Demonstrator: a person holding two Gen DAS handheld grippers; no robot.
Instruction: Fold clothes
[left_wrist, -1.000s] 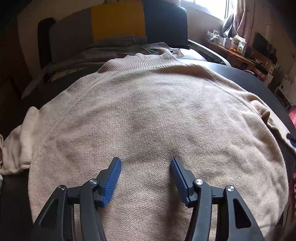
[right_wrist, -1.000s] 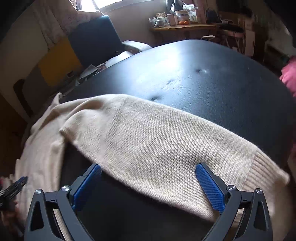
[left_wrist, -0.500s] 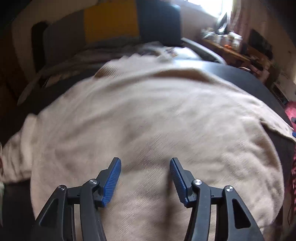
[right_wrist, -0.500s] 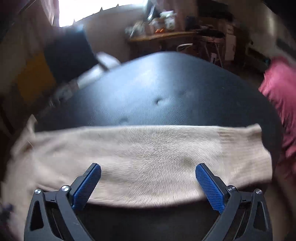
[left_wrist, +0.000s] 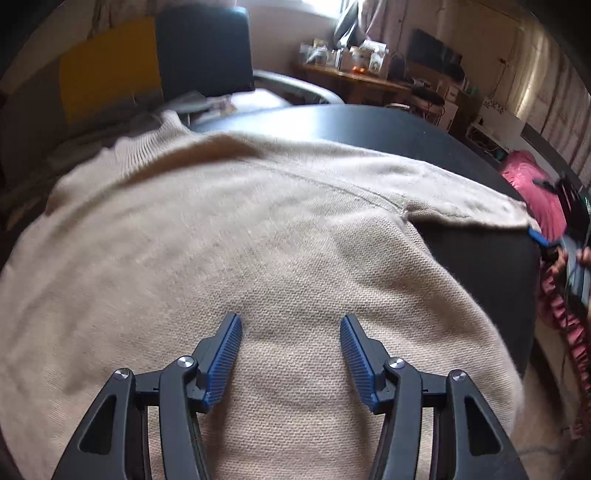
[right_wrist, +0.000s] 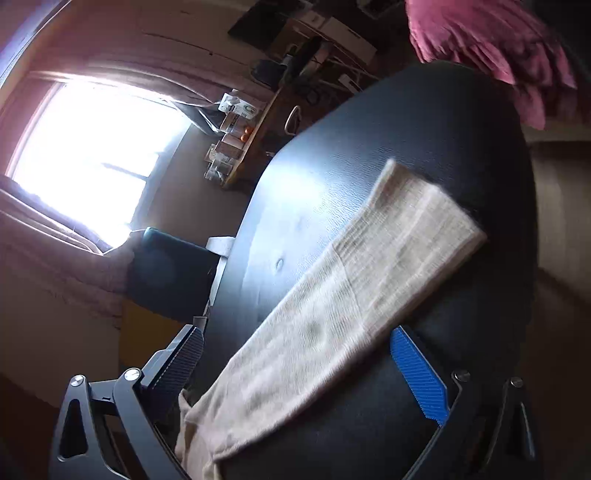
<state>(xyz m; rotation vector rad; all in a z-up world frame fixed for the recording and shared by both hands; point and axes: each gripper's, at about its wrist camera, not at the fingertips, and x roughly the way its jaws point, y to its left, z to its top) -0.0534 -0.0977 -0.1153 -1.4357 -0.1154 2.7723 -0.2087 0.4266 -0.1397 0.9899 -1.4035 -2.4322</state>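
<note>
A beige knit sweater (left_wrist: 229, 236) lies flat on a black padded table (left_wrist: 369, 125), its ribbed collar (left_wrist: 147, 144) at the far left. My left gripper (left_wrist: 290, 325) hovers open just above the sweater's lower body, with nothing between its blue pads. The sweater's right sleeve (right_wrist: 351, 302) stretches across the black table (right_wrist: 424, 140) in the right wrist view, ribbed cuff (right_wrist: 417, 214) at the far end. My right gripper (right_wrist: 295, 339) is open and tilted, straddling the sleeve near its middle without closing on it.
A dark chair with a yellow panel (left_wrist: 110, 74) stands behind the table. A cluttered wooden shelf (left_wrist: 354, 70) and a bright window (right_wrist: 92, 147) lie beyond. A pink garment (right_wrist: 498, 44) sits past the table's right edge.
The right gripper has rolled sharply and swung along the sleeve toward the cuff. The left gripper's view has shifted rightward over the sweater body; both stay open.
</note>
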